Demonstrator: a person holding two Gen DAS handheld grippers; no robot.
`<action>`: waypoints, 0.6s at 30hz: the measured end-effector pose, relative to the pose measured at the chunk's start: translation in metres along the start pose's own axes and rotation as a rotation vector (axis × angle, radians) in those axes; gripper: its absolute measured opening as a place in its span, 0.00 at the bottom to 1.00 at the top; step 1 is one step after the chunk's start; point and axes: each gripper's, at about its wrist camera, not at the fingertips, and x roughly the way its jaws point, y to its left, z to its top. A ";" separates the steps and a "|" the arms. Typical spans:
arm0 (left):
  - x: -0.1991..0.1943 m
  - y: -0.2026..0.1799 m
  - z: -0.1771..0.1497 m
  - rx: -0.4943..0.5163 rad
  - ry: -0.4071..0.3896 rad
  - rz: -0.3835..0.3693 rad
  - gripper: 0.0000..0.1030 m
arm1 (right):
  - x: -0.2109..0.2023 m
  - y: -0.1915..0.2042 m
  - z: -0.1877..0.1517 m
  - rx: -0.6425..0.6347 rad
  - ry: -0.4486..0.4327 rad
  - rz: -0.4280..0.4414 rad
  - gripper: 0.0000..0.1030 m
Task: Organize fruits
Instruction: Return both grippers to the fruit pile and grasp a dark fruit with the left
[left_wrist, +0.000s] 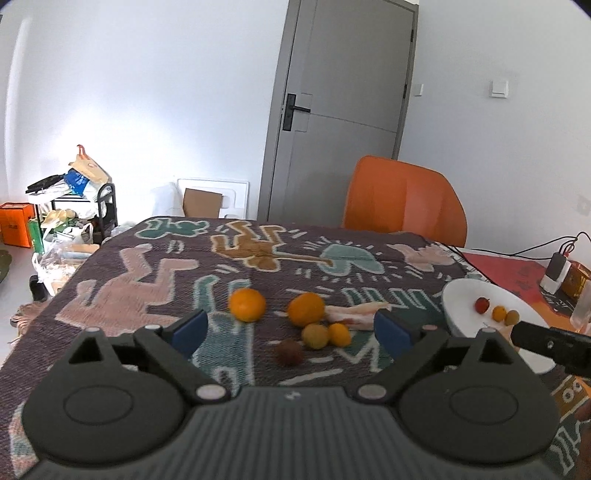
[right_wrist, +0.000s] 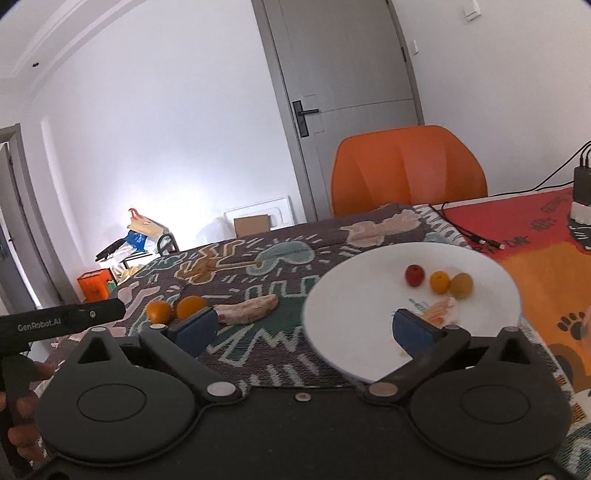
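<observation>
**Both Jaws Wide, Fruit Split Between Tabletop and Plate**

Left gripper (left_wrist: 291, 328) sits nearest the viewer on its side, jaws spread wide with nothing between the blue pads. Ahead of the gap, on the patterned cloth (left_wrist: 147, 280) covering the tabletop, lies a loose group of fruit: a dark reddish-brown fruit (left_wrist: 290, 353) closest to the jaws, a yellow-green fruit (left_wrist: 315, 335) and a small orange fruit (left_wrist: 340, 334) touching each other just beyond it, then two larger oranges, one (left_wrist: 246, 304) beyond the left pad and one (left_wrist: 306, 308) further right. A pale peel strip (left_wrist: 354, 312) lies beside the right-hand orange.

Right gripper (right_wrist: 303, 328) also stands with jaws wide and empty. Its right pad overlaps the near part of the white plate (right_wrist: 354, 295); its left pad is over the cloth. Three small fruits sit in a row on the plate beyond the right pad: red (right_wrist: 414, 275), orange (right_wrist: 439, 281), yellow (right_wrist: 461, 285), the last two touching. An orange chair (right_wrist: 406, 170) stands behind the tabletop.
</observation>
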 end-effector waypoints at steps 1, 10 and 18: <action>-0.001 0.003 -0.001 -0.001 0.001 0.003 0.93 | 0.001 0.002 0.000 -0.002 0.002 0.009 1.00; -0.007 0.025 -0.005 -0.002 0.001 -0.004 0.93 | 0.011 0.026 -0.001 -0.018 0.032 0.104 1.00; -0.002 0.043 -0.009 -0.030 0.012 0.010 0.91 | 0.024 0.050 0.001 -0.090 0.064 0.173 0.95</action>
